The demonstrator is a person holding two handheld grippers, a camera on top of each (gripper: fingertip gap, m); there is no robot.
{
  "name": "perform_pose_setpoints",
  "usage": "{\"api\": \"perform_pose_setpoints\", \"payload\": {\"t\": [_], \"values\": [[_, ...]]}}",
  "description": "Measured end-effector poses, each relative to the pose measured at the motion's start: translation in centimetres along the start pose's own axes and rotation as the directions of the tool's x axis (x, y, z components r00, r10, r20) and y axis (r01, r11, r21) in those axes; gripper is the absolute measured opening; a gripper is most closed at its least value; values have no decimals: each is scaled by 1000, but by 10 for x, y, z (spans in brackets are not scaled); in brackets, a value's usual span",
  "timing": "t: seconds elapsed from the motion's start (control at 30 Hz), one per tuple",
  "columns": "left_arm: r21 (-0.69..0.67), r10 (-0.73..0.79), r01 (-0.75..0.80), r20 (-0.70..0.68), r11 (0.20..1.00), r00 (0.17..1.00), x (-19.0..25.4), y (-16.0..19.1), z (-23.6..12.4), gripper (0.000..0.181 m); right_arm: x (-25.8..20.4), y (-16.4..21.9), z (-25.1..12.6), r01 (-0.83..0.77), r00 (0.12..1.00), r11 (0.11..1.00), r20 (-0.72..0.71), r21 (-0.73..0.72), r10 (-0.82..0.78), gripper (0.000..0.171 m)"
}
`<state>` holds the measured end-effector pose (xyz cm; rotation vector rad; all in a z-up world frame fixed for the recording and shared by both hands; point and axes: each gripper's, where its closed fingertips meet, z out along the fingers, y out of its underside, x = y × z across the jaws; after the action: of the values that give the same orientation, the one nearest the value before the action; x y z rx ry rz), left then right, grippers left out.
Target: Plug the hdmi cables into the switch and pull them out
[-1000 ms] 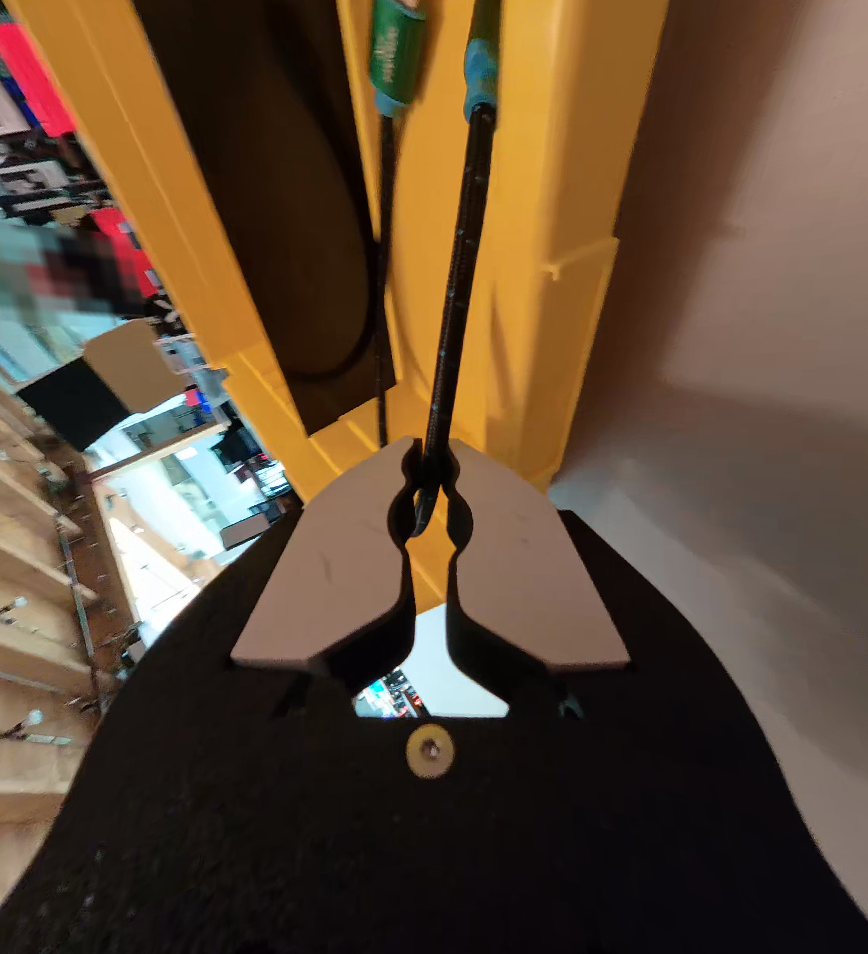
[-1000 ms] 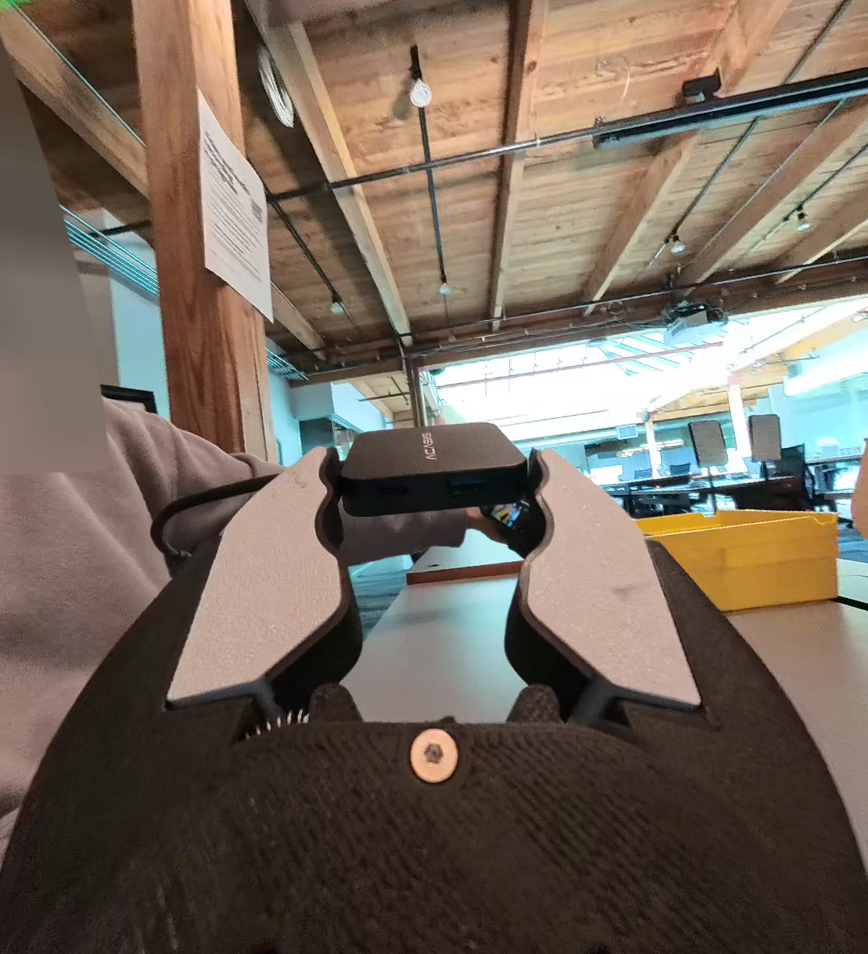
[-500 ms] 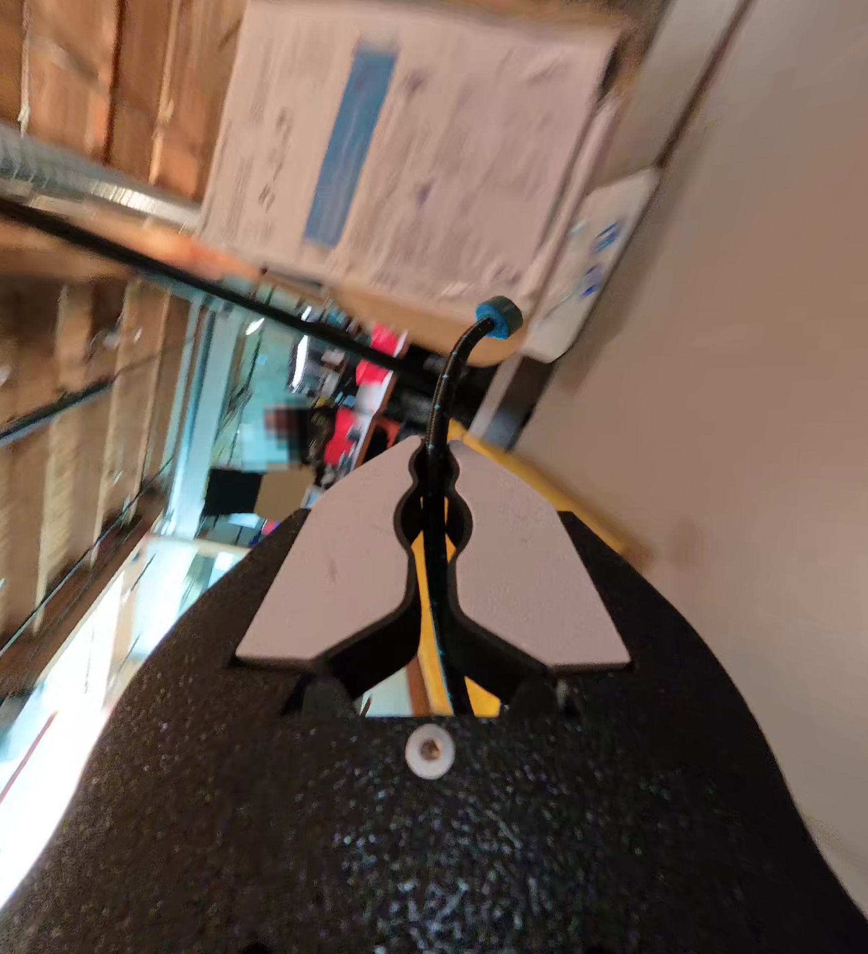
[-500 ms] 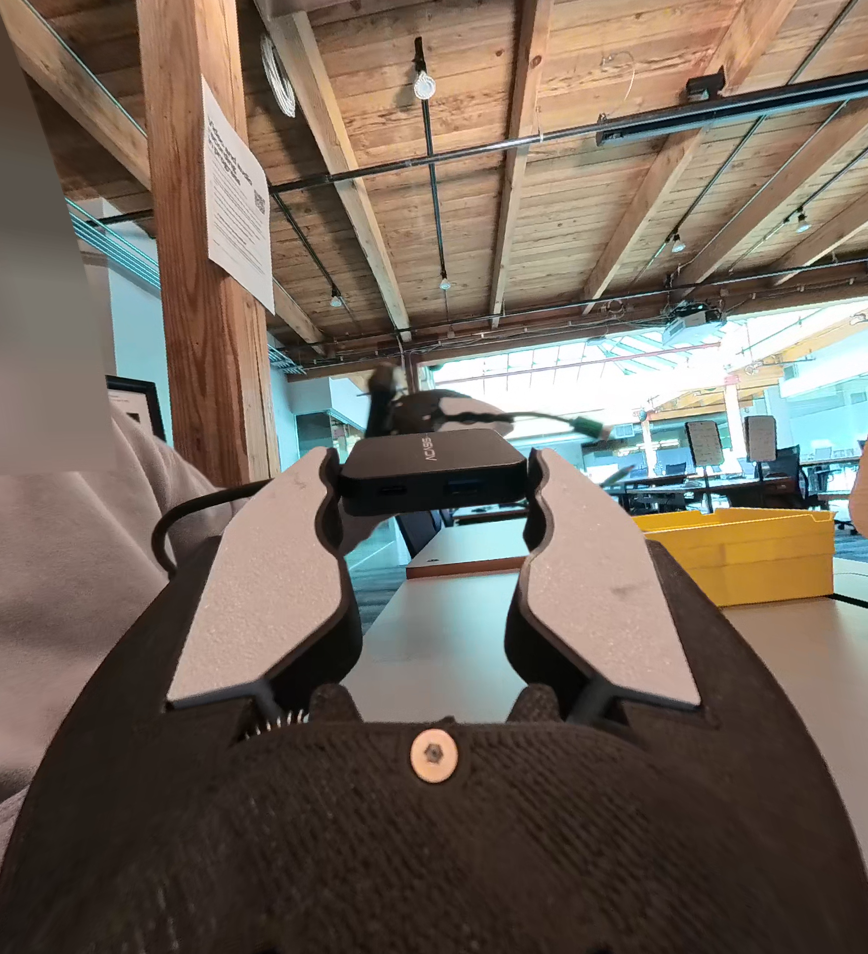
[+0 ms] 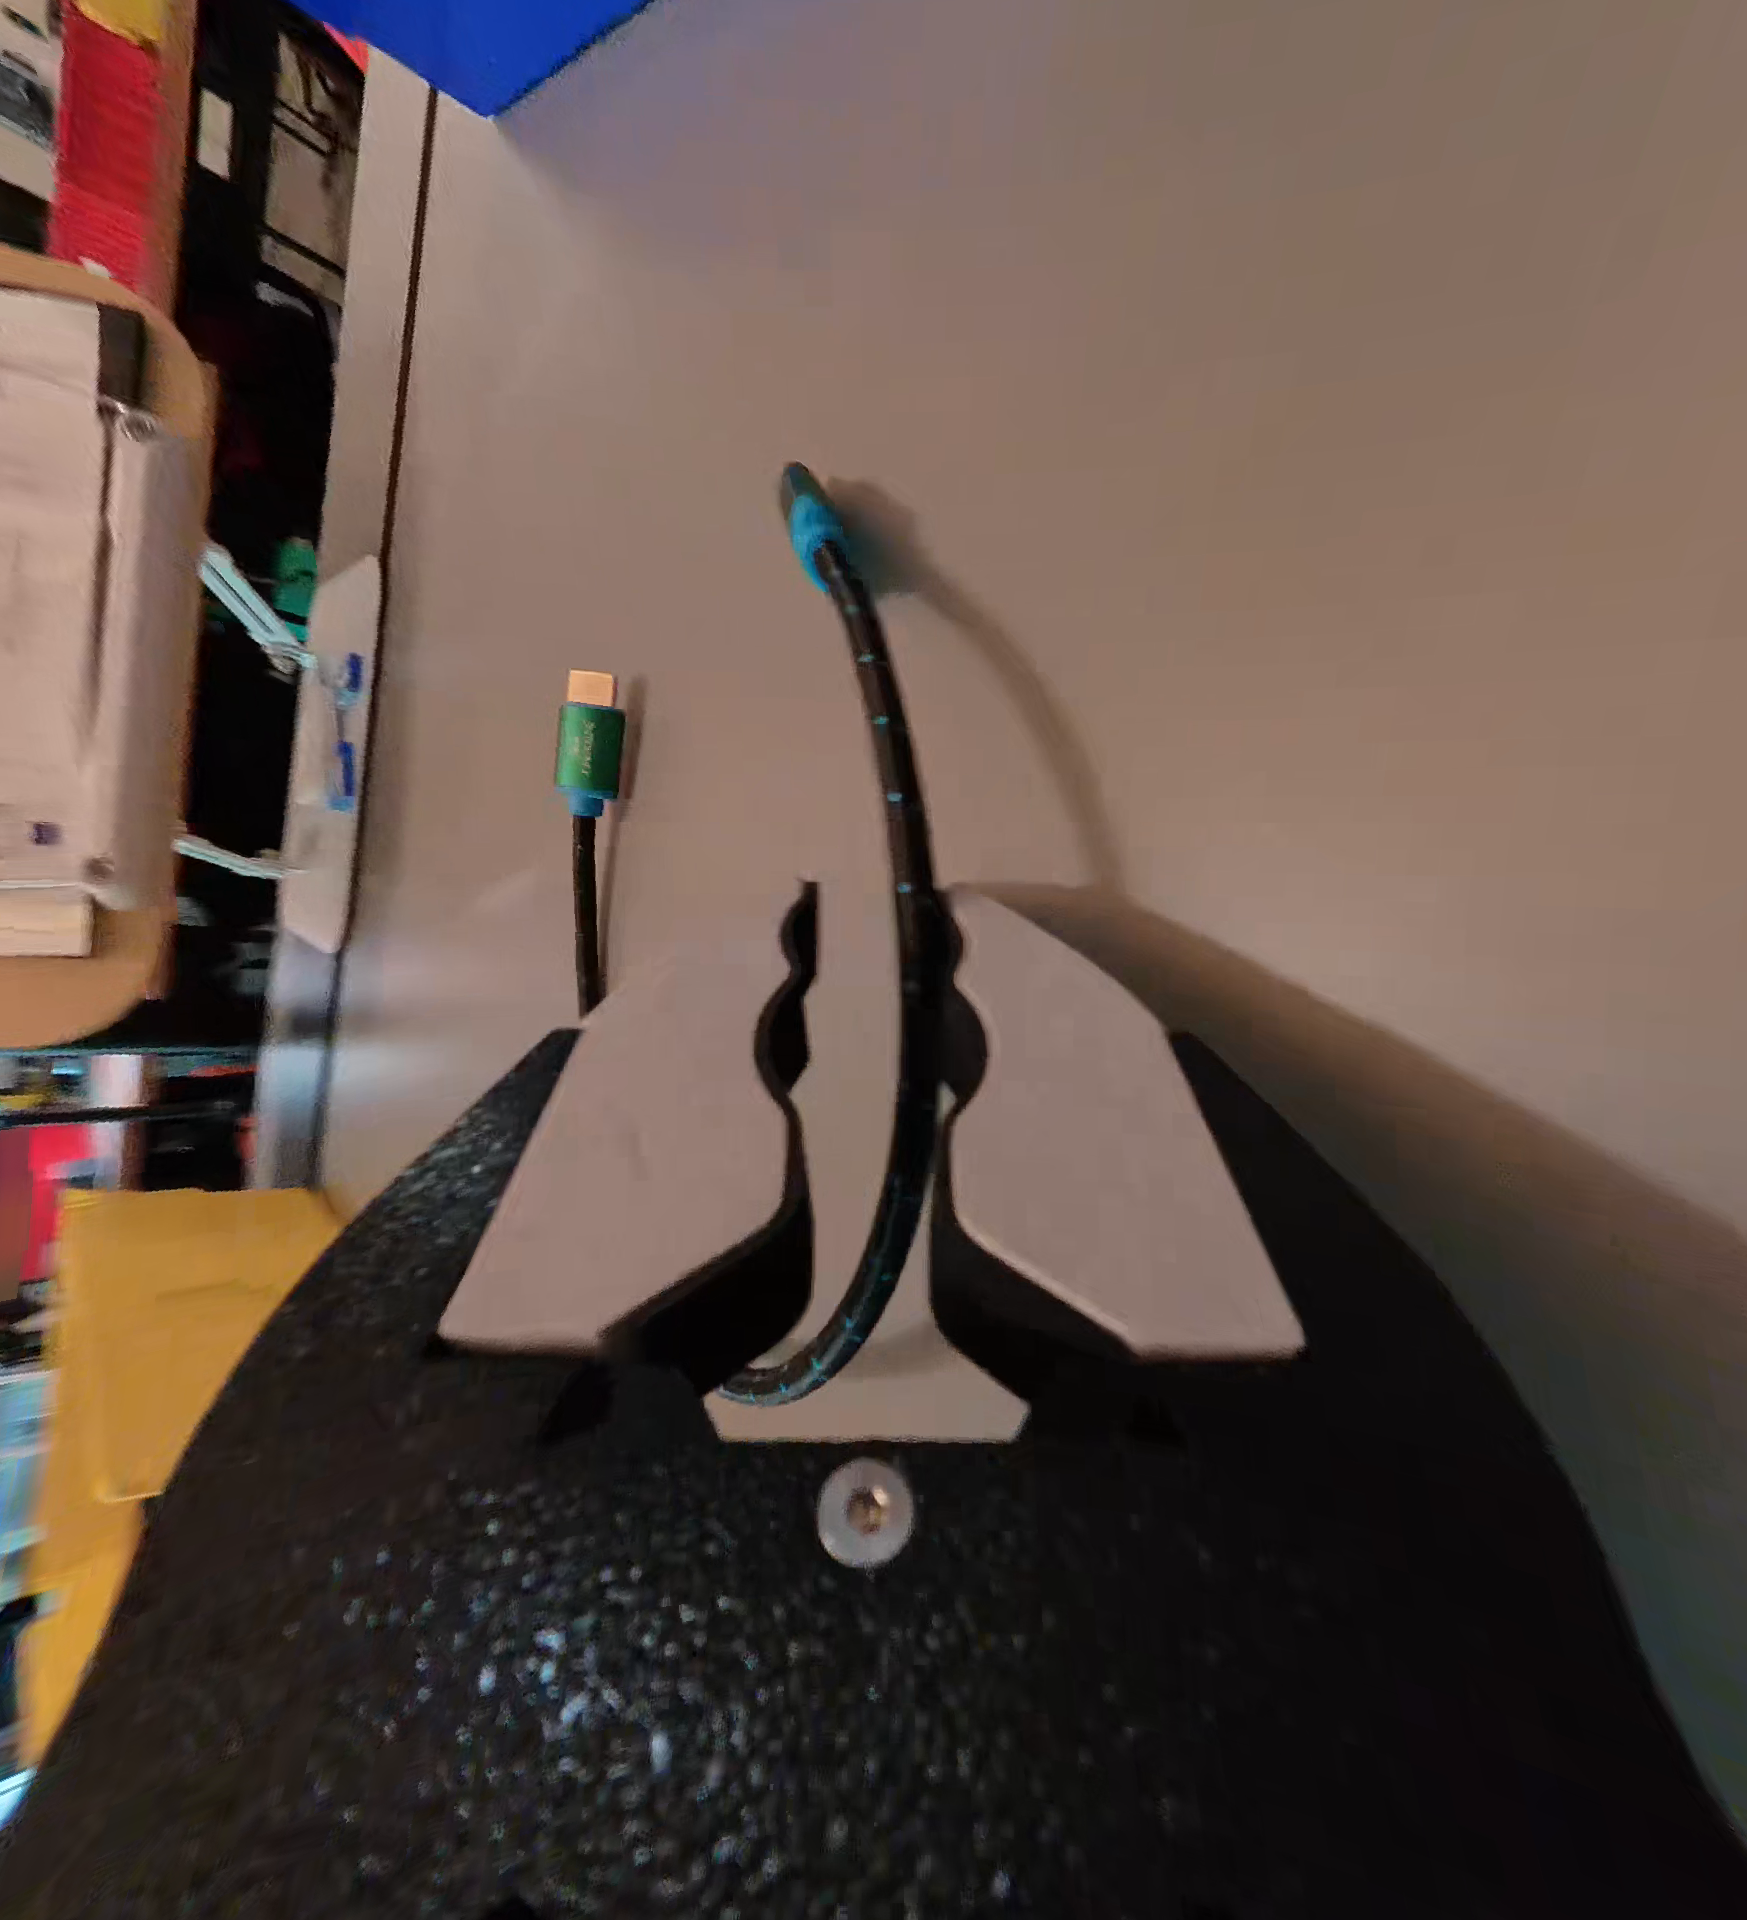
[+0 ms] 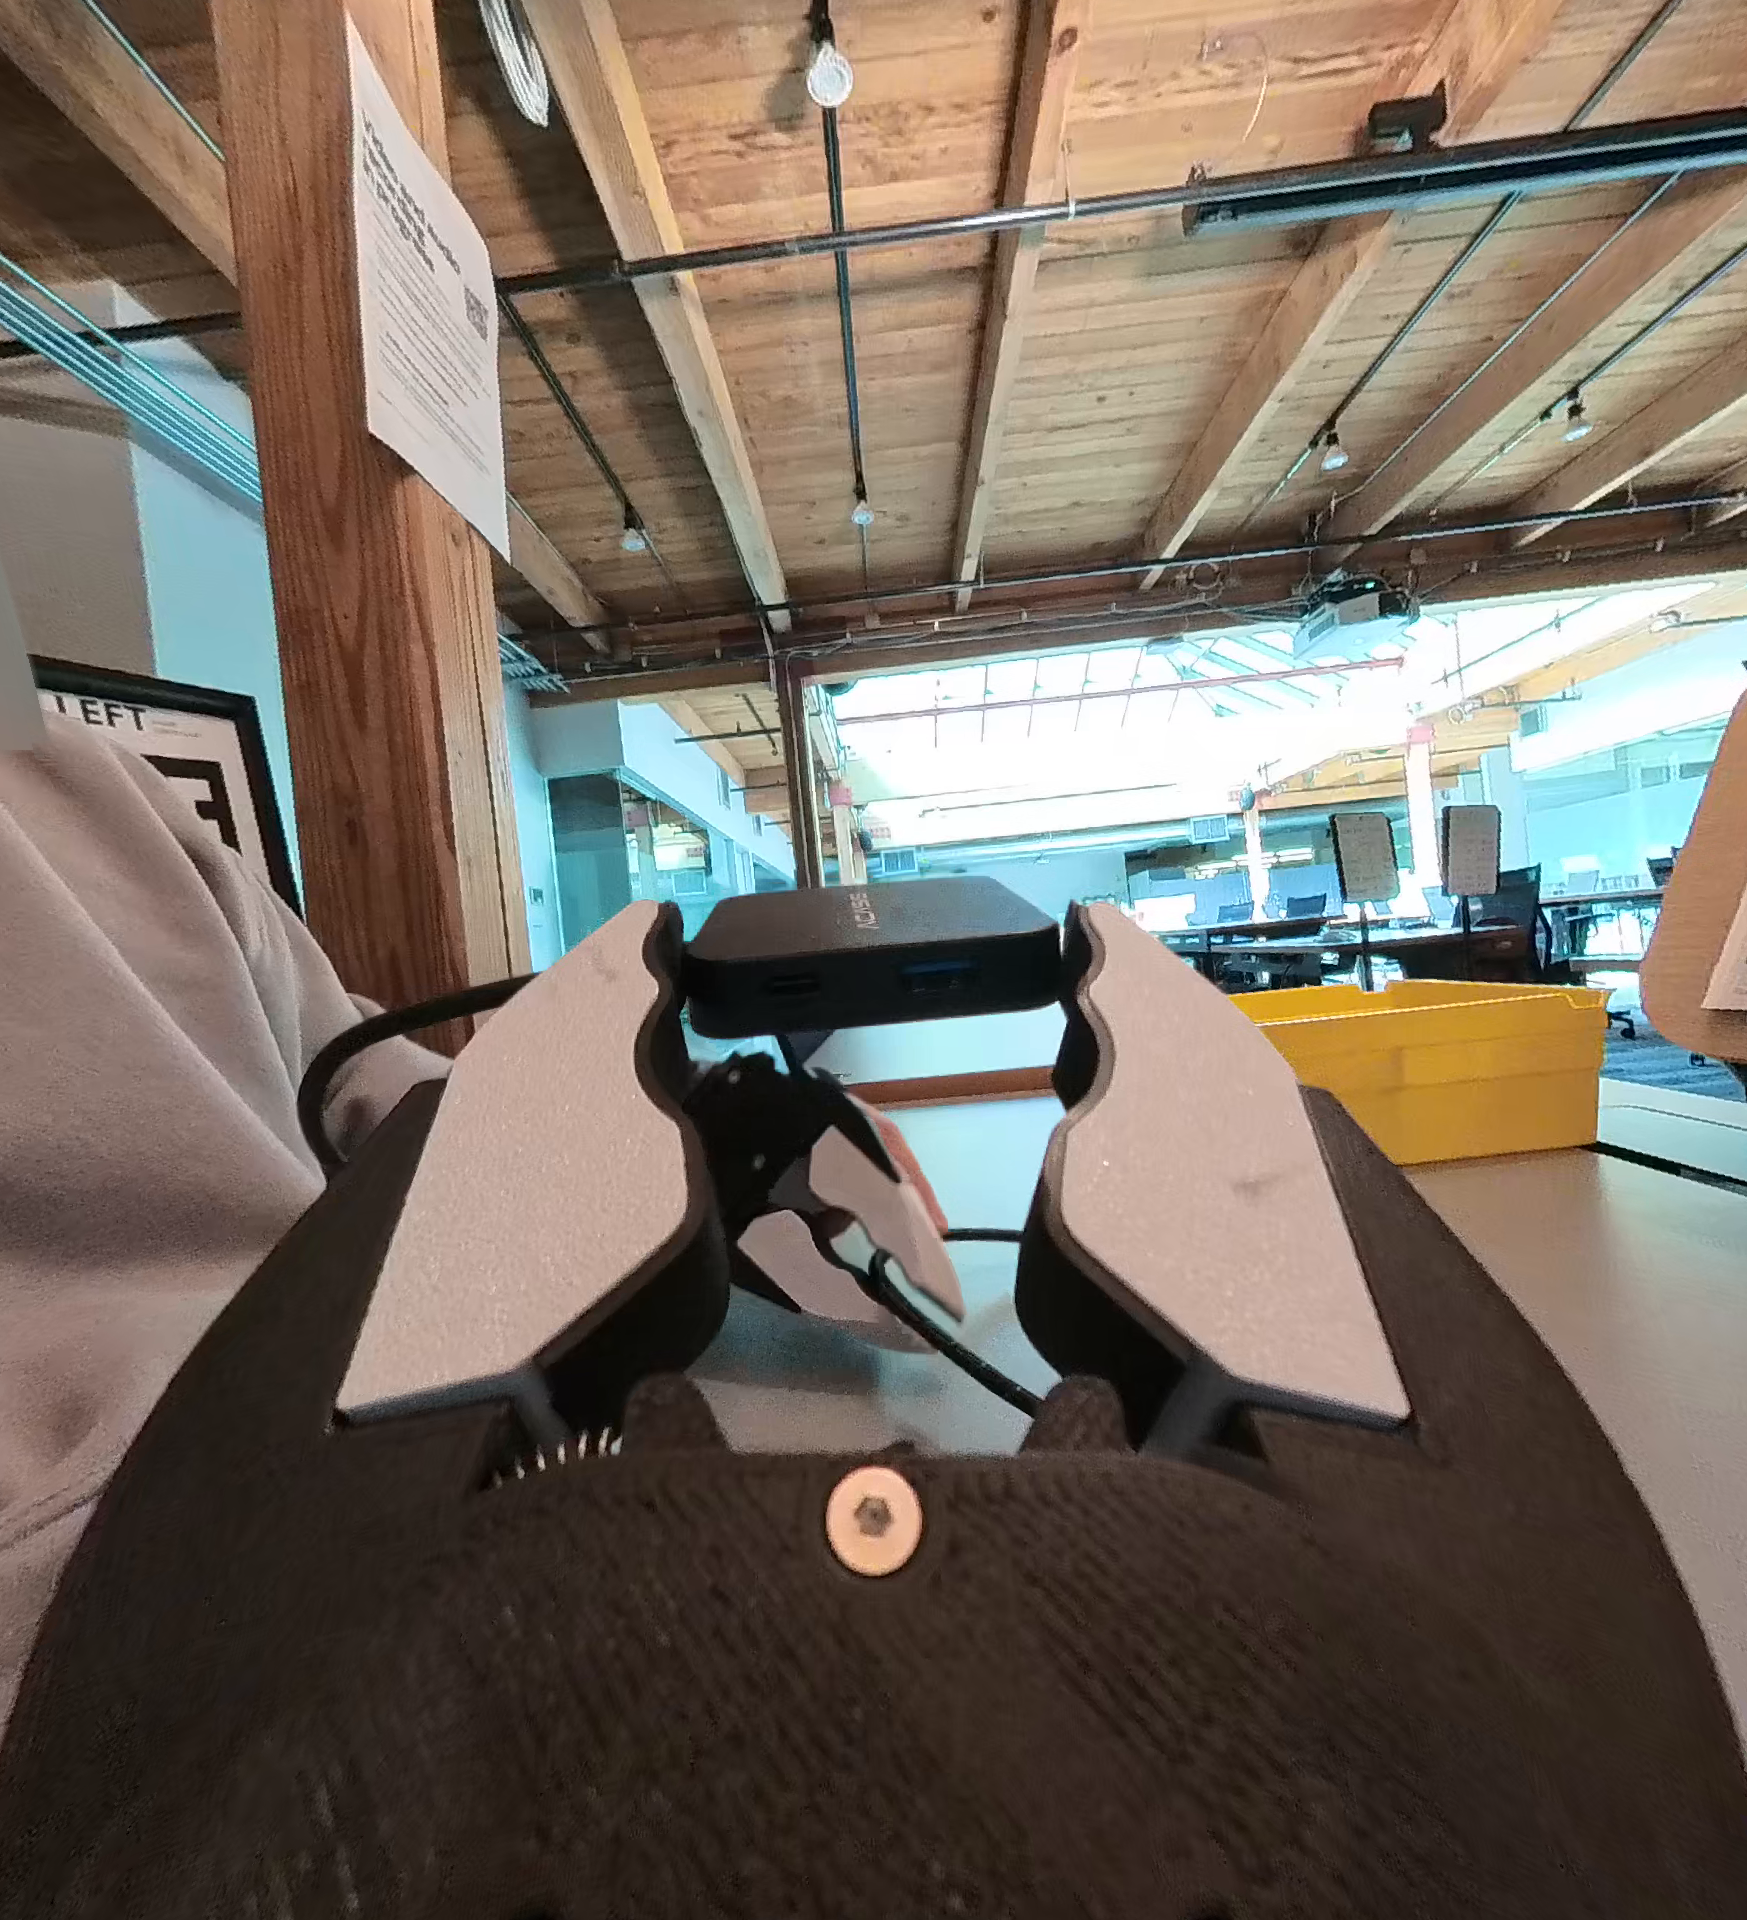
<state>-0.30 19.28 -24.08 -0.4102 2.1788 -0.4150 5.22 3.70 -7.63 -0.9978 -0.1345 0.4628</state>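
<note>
Two grippers to tell of, nearest things first. On the left gripper (image 5: 884,904): jaws parted by a narrow gap, pinching nothing. Running up through that gap, a black HDMI cable with blue flecks (image 5: 895,831), leaning on the inner edge of the right-hand finger, clear of the other. Ending in a blue collar (image 5: 807,530) down on the pale table (image 5: 1264,520); plug itself too blurred to make out. Just left of the fingers, flat on the same table, a second cable with a green plug (image 5: 588,758), gold metal tip bare and plugged into nothing. Farther left, a yellow bin (image 5: 173,1351), blurred, contents impossible to tell; behind it a cardboard box (image 5: 17,623) faced with paper.

On the right gripper (image 6: 874,920): closed on the black switch (image 6: 874,951), gripped by its two short sides and held level above the table (image 6: 1627,1299), ports facing the camera and empty. Looping off left toward a grey sleeve (image 6: 69,1039), the switch's own black lead (image 6: 381,1039). Below the switch, seen between the fingers, the left gripper again (image 6: 848,1216), low over the table, with black cable trailing under it. Beyond, right, the yellow bin (image 6: 1420,1070), inside hidden by its wall. Left, a wooden post (image 6: 370,623) carrying a paper sheet (image 6: 433,312)
</note>
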Motion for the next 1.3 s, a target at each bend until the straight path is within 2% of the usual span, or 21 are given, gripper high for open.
{"api": "perform_pose_setpoints", "payload": {"t": [0.07, 0.1, 0.13, 0.17, 0.23, 0.3, 0.37, 0.47, 0.53, 0.6, 0.73, 0.8, 0.87, 0.97, 1.1, 1.23, 1.3], "values": [[52, -160, 167, -115, 985, 980, -3, -9, -8, 47, 0, 0, 1, 7, 1000, 1000, -2, -1, -7, 70], [95, -282, 306, -203, 947, 938, -5, -21, -15, 59, 0, 0, 1, 12, 1000, 1000, -3, -2, -12, 70], [149, -408, 463, -293, 874, 865, -12, -40, -24, 61, 1, 1, 1, 16, 1000, 1000, -4, -8, -16, 70], [201, -513, 614, -390, 763, 765, -21, -60, -35, 59, 1, 2, 1, 23, 1000, 1000, -7, -16, -23, 70], [239, -595, 836, -608, 494, 525, -40, -101, -55, 59, 1, 5, 3, 34, 999, 999, -5, -31, -34, 70], [152, -605, 958, -749, 242, 271, -55, -126, -59, 52, -1, 10, 7, 44, 999, 998, 1, -50, -44, 70], [39, -550, 996, -831, 83, 78, -60, -142, -51, 52, -5, 16, 11, 61, 998, 995, 22, -76, -59, 70], [-158, -424, 987, -894, -13, -148, -49, -164, -38, 58, -11, 21, 16, 82, 996, 993, 46, -89, -78, 70], [-256, -295, 963, -917, -88, -270, -50, -175, -42, 49, -10, 14, 14, 97, 995, 994, 22, -57, -96, 70], [-283, -245, 956, -924, -81, -295, -47, -182, -44, 39, -7, 23, 13, 146, 989, 981, 8, -123, -147, 70], [-296, -363, 954, -884, -55, -295, -40, -183, -29, 21, -5, 49, 18, 231, 972, 937, 25, -262, -233, 70], [-333, -387, 941, -860, -67, -332, -40, -181, -26, 16, -5, 50, 22, 274, 960, 927, 24, -255, -277, 70], [-391, -409, 917, -826, -80, -388, -39, -177, -24, 14, -3, 54, 22, 326, 943, 901, 26, -286, -333, 70], [-426, -504, 904, -773, -39, -386, -33, -167, -20, 13, 2, 70, 19, 372, 919, 827, 42, -422, -393, 70], [-482, -515, 876, -750, -1, -414, -30, -169, -31, 13, 0, 85, 25, 428, 888, 732, 96, -530, -450, 75], [-452, -552, 892, -748, 16, -369, -33, -170, -34, 13, 0, 82, 33, 437, 886, 754, 89, -490, -456, 73], [-452, -554, 892, -744, 5, -374, -33, -169, -34, 13, 0, 82, 35, 428, 892, 764, 86, -484, -445, 72]]}}
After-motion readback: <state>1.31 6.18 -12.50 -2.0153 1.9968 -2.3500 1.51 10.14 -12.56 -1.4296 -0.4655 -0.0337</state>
